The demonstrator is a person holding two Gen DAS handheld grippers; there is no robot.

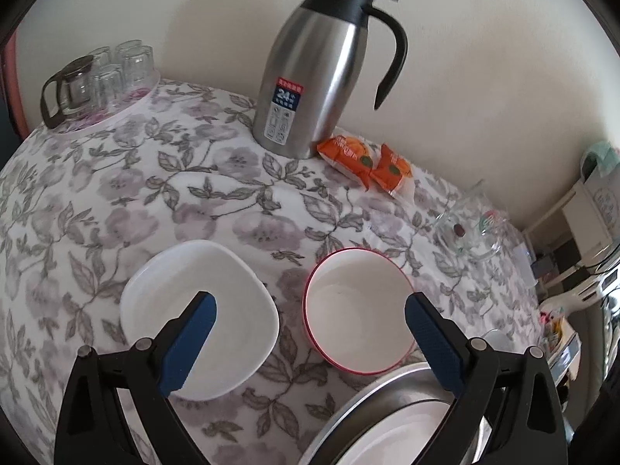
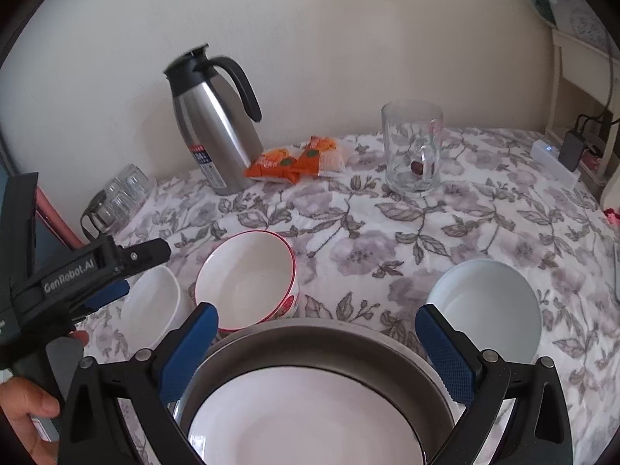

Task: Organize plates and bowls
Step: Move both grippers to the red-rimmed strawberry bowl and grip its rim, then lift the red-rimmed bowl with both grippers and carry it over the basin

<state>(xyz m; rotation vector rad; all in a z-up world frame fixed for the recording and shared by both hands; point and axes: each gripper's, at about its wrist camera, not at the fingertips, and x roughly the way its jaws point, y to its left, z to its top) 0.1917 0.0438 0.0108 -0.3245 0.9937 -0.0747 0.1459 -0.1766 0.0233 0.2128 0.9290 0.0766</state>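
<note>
Over the floral-clothed desk (image 1: 240, 178), left gripper (image 1: 310, 345) hovering with jaws spread wide, clamped on nothing, touching nothing. Beneath its left finger, white squarish bowl (image 1: 201, 310); beneath its right finger, red-rimmed bowl (image 1: 356, 310), just beside the white one but apart from it. At lower right, edge of steel basin (image 1: 372, 387) with white plate (image 1: 391, 438) inside.

Above that steel basin (image 2: 310, 337), right gripper (image 2: 316, 352) likewise hanging with jaws wide apart, empty, blue pads (image 2: 190, 348) flanking the basin's rim without visible contact. Inside, white plate (image 2: 302, 418) lying flat. Just behind the basin, red-rimmed bowl (image 2: 248, 279), tilted slightly, close against the rim, contact unclear. Left of it, white squarish bowl (image 2: 155, 306), with left gripper (image 2: 128, 271) above it. To the right, pale round bowl (image 2: 488, 306), near the right finger.

Farther back: steel thermos jug (image 2: 213, 131), orange snack packets (image 2: 294, 162), glass mug (image 2: 412, 147), upturned glasses (image 2: 120, 197) by the wall.
</note>
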